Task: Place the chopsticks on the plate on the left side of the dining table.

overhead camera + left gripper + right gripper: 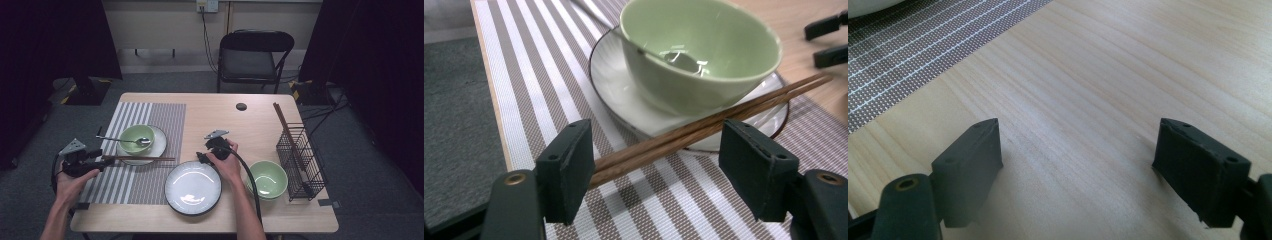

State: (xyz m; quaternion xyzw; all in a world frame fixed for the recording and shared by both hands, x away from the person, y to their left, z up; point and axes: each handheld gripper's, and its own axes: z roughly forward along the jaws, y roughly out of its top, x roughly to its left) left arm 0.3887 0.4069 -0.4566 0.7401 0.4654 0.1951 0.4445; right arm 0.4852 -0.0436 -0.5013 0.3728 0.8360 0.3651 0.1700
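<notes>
L claw sits w/ jaws apart around the near ends of the chopsticks; pads not pressing yet. Chopsticks lie across the plate rim, just beside the green bowl, on the striped mat. R claw also apart, holding nothing, over bare counter. Risk: closing off-centre could catch only one stick, roll the pair apart, or lever them vs the rim & nudge the bowl.
</notes>
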